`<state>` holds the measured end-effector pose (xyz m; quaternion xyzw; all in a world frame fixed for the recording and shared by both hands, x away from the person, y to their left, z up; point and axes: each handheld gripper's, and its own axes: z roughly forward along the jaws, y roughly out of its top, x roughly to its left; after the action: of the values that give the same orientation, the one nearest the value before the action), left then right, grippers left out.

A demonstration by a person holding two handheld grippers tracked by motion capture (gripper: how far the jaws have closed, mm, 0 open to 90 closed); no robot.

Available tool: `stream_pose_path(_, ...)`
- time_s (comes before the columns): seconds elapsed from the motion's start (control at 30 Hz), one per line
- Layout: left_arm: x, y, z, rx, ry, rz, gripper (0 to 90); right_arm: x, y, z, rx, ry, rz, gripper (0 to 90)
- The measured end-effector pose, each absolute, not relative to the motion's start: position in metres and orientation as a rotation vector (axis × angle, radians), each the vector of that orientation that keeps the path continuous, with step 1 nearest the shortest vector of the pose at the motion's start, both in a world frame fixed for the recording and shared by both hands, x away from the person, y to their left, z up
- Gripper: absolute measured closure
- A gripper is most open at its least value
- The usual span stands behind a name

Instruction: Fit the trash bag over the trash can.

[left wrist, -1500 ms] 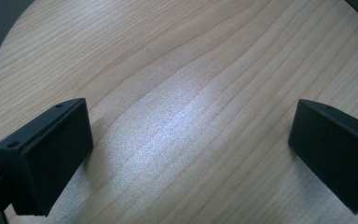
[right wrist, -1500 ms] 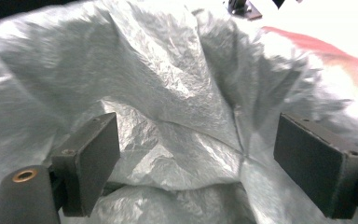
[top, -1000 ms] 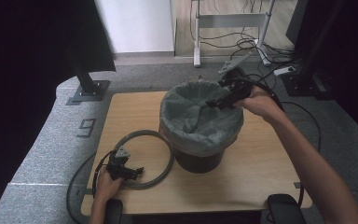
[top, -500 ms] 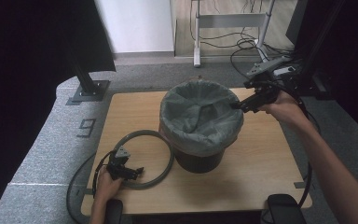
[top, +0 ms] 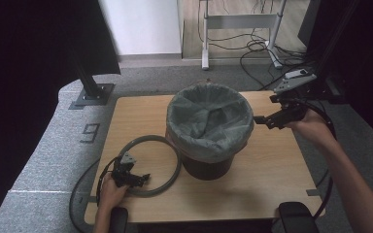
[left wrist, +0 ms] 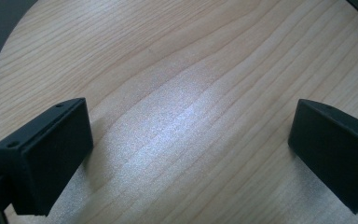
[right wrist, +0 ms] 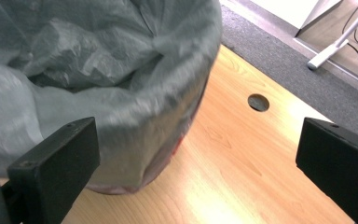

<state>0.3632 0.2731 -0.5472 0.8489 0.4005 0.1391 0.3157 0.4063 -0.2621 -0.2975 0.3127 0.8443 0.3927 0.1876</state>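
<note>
1. Grey plastic liner (top: 209,124) draped the dark bin (top: 207,167), which stood at the middle of the wooden table (top: 267,179); the liner's edge was folded over the rim all round, while its middle sagged in crumpled folds inside the bin.

2. In the right gripper view the liner's (right wrist: 98,88) turned-over edge hung down the bin's outer wall, with a reddish strip showing beneath it near the tabletop.

3. The right gripper (top: 261,120) hovered just beside the bin's right rim, jaws spread wide with nothing between them. A second earlier it had been reaching over the bin's mouth at the liner; half a second earlier it was already off to the right. So it had let go of the liner and drawn back, which suggests the liner had been tucked on that side.

4. The grey ring (top: 150,165) lay flat on the table to the left of the bin, near its base, untouched across all three high views.

5. The left gripper (top: 143,178) rested at the ring's near edge and had not moved; in its own view the jaws stood wide over bare wood (left wrist: 182,116), gripping nothing.

6. Judging from this, the likely next step was fitting the ring over the liner to clamp it.
</note>
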Motion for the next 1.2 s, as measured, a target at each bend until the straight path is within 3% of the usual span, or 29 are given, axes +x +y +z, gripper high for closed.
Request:
stream_pose_path(0.5,0.363,0.273,-0.547,2.235,1.055,0.366,0.0,0.396,-0.288,-0.361,0.991,2.335,1.105,0.0)
stream_pose_path(1.2,0.363,0.273,-0.547,2.235,1.056,0.367,0.0,0.392,-0.284,-0.48,1.086,2.343,1.024,0.0)
